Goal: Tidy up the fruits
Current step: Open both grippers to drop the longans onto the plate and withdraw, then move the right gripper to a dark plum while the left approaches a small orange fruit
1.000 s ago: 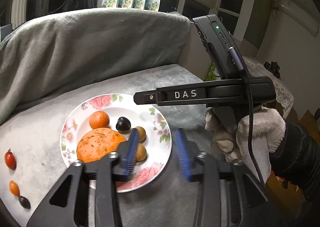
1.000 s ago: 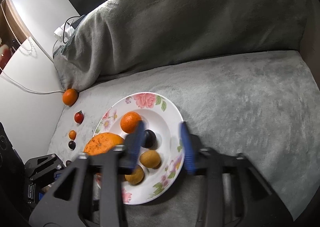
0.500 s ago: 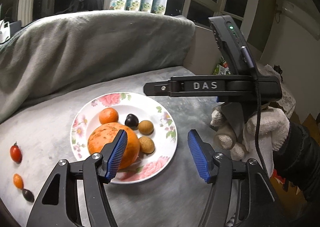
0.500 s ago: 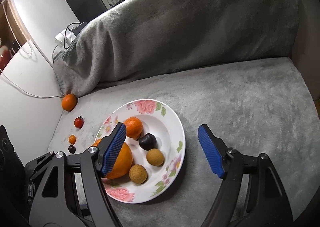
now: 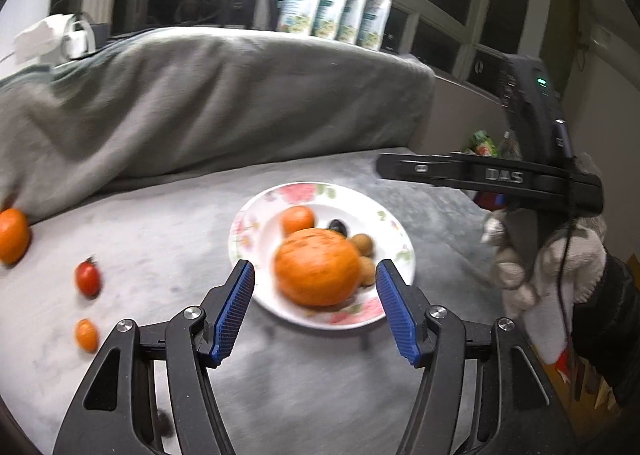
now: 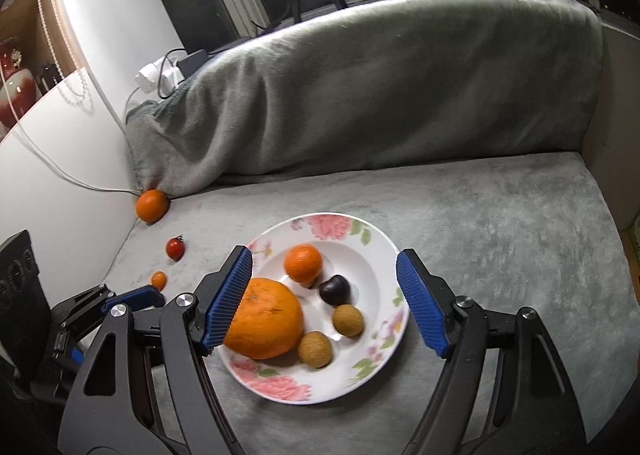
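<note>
A flowered plate [image 6: 366, 251] on the grey seat holds a big orange [image 6: 268, 325], a small orange [image 6: 303, 263], a dark fruit [image 6: 335, 289] and two brown round fruits [image 6: 348, 319]. My right gripper [image 6: 325, 301] hovers open above the plate, nothing between its blue pads. My left gripper [image 5: 316, 311] is also open and empty, just short of the plate [image 5: 244, 223] and the big orange [image 5: 316, 271]. Loose on the seat to the left lie an orange [image 6: 151, 206], a cherry tomato [image 6: 175, 247] and a tiny orange fruit [image 6: 159, 279].
A grey blanket-covered backrest [image 6: 380, 95] rises behind the seat. A white wall with a cable [image 6: 60, 171] bounds the left side. In the left wrist view a gloved hand [image 5: 560, 267] holds the right gripper's body at the right. Pouches [image 5: 336, 7] stand on the window sill.
Both grippers opened wider and drew back from the plate. The left view swung left, bringing the loose orange by the backrest into sight.
</note>
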A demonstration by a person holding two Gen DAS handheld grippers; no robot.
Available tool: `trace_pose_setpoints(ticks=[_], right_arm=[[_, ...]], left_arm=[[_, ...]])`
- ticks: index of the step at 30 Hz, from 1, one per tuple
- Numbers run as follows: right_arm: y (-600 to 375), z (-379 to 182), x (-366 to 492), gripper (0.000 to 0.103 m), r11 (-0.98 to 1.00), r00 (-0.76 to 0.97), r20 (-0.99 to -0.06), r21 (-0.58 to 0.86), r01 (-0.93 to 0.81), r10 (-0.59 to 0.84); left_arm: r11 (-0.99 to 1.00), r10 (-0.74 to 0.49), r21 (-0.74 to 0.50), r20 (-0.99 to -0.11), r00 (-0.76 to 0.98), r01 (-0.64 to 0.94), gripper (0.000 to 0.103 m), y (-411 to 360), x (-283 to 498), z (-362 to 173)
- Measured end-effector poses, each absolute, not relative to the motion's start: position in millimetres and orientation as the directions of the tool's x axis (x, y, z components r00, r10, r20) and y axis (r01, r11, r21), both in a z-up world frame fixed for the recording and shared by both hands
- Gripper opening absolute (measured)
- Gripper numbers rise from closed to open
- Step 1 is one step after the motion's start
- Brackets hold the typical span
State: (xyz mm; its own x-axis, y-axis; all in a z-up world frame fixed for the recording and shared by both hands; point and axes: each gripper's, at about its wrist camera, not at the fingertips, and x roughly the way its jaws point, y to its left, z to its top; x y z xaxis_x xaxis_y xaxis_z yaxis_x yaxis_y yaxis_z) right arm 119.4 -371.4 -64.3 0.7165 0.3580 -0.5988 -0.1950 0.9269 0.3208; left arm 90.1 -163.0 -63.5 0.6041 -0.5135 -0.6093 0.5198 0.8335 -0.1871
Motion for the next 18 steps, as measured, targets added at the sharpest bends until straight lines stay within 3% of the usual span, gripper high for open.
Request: trace_pose_setpoints(ticks=[18], right_arm=[[-284.2, -43.9, 90.7, 0.077, 0.908, 0.693, -0.594, 0.192, -0.372, 0.409]], left_arm=[[0.924, -0.381, -0.235, -0.620, 0.686, 0.301, 0.062, -34.7, 100.5, -75.4]])
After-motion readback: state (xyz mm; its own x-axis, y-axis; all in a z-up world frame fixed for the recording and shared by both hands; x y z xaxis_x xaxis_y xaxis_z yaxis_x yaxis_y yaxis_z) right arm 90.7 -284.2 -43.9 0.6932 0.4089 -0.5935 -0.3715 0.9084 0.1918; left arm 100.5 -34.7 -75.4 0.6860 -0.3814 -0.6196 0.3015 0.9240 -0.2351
